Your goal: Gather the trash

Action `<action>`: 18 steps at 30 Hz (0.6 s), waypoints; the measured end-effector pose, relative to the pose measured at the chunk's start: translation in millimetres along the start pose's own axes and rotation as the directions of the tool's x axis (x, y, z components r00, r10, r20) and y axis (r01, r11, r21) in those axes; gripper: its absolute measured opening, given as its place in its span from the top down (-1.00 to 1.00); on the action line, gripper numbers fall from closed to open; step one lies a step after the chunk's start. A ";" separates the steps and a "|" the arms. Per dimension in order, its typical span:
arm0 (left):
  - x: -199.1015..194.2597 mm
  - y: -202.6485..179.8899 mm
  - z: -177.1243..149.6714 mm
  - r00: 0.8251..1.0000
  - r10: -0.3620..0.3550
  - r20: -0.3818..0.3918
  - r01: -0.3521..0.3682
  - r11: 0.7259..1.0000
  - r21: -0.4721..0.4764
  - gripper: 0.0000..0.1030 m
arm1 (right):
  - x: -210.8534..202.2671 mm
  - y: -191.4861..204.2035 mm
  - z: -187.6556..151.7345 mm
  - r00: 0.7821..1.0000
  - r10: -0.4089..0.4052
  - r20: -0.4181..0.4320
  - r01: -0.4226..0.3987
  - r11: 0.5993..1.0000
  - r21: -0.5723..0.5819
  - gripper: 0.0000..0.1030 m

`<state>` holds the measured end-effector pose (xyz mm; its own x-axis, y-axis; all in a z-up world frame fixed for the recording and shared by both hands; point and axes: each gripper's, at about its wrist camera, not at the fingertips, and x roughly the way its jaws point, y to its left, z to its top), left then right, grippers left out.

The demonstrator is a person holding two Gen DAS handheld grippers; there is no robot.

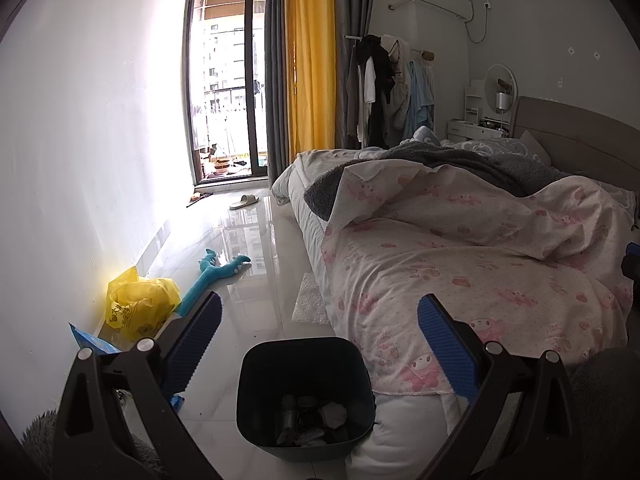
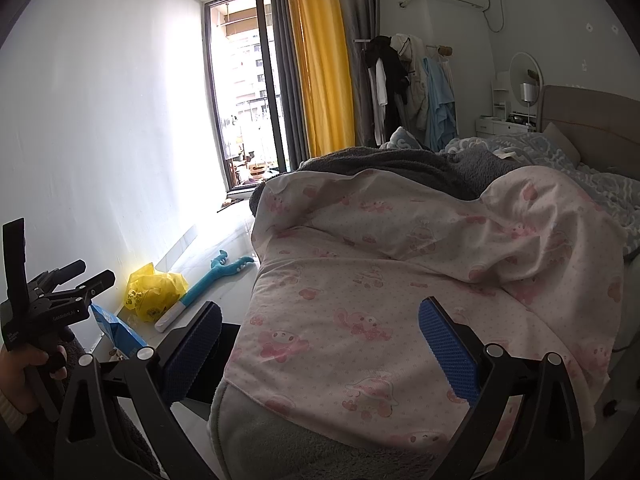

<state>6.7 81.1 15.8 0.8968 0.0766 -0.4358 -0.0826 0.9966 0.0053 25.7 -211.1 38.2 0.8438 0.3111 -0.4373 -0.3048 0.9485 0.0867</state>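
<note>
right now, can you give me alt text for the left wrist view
The open left gripper hangs over a dark trash bin holding a few scraps, on a glossy white floor beside a bed with a pink-print duvet. A yellow plastic bag and a teal plush toy lie by the wall.

Glossy pale floor (image 1: 256,264) tiles mirror the window light. The bin (image 1: 306,396) looks like matt dark plastic. A crinkled, shiny yellow bag (image 1: 138,304) of thin plastic lies by the smooth matt wall (image 1: 88,140). The bed's quilt (image 1: 460,264) is soft printed cloth over a fuzzy grey blanket (image 1: 460,160). Each gripper (image 1: 320,344) has matt black plastic arms, ribbed blue rubbery pads (image 2: 448,348) and bright metal screws.
</note>
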 end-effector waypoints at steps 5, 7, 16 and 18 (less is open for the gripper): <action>0.1 0.0 -0.2 1.000 -0.001 -0.001 0.001 1.000 0.001 -0.94 | -0.3 0.6 0.1 1.000 -0.001 0.000 0.001 1.000 0.001 -0.93; 0.3 -0.3 -0.2 1.000 -0.001 -0.002 0.001 1.000 0.001 -0.94 | -0.3 0.9 0.1 1.000 -0.001 0.000 0.001 1.000 0.000 -0.93; -1.4 0.2 -0.1 1.000 0.000 -0.002 0.000 1.000 0.010 -0.94 | 2.2 -2.4 -1.4 1.000 0.005 -0.005 -0.005 1.000 -0.002 -0.93; -1.3 0.4 -0.2 1.000 -0.001 -0.002 0.001 1.000 0.009 -0.94 | 2.1 -2.5 -1.3 1.000 0.005 -0.004 -0.005 1.000 -0.003 -0.94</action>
<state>5.4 81.4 16.2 0.8958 0.0758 -0.4380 -0.0778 0.9969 0.0133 27.6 -212.9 35.9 0.8402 0.3158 -0.4408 -0.3103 0.9467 0.0867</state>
